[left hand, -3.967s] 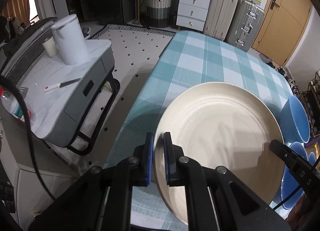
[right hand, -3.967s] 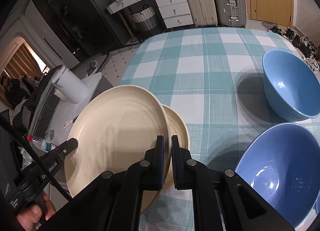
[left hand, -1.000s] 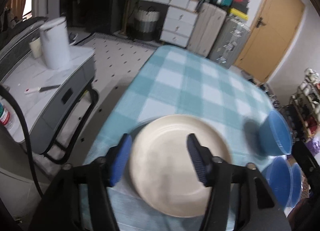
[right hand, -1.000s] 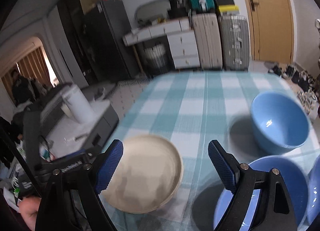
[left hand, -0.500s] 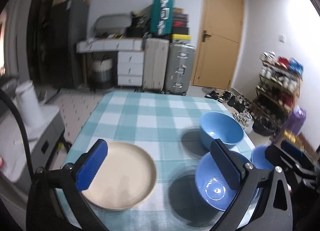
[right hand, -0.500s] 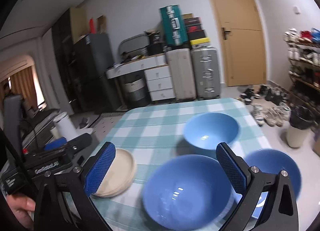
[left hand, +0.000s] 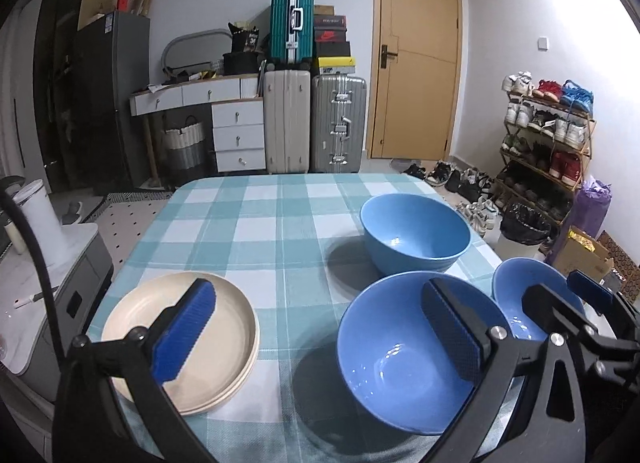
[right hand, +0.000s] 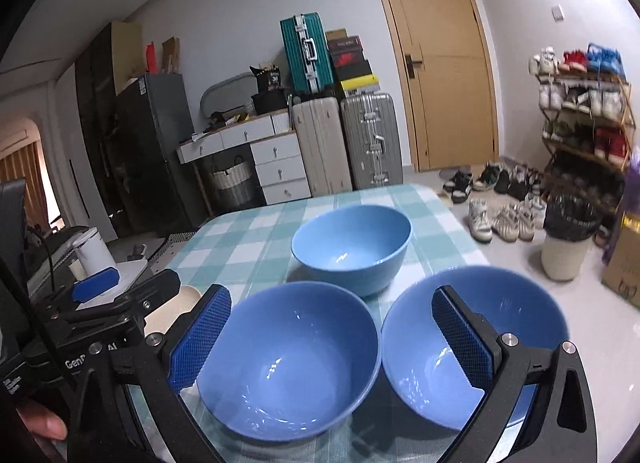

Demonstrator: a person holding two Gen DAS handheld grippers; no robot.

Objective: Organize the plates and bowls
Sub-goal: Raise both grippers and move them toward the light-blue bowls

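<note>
Two cream plates (left hand: 224,347) lie stacked at the near left of the checked table (left hand: 272,223); only a sliver of the cream plates (right hand: 188,295) shows in the right wrist view. Three blue bowls stand apart: a far bowl (left hand: 414,231) (right hand: 352,247), a near middle bowl (left hand: 400,351) (right hand: 288,355) and a near right bowl (left hand: 520,303) (right hand: 492,327). My left gripper (left hand: 320,339) hovers open and empty above the near edge, between plates and middle bowl. My right gripper (right hand: 332,347) is open and empty above the two near bowls.
A grey side cart (left hand: 48,295) with a white jug (left hand: 38,215) stands left of the table. Suitcases (left hand: 312,131), drawers (left hand: 238,135) and a door (left hand: 416,63) are behind. A shoe rack (left hand: 548,135), shoes and a bin (right hand: 568,239) are on the right.
Four seconds ago both grippers were shut on one cream plate. Now it lies on the other plate, both grippers stand wide open, and both have drawn back and swung right toward the bowls.
</note>
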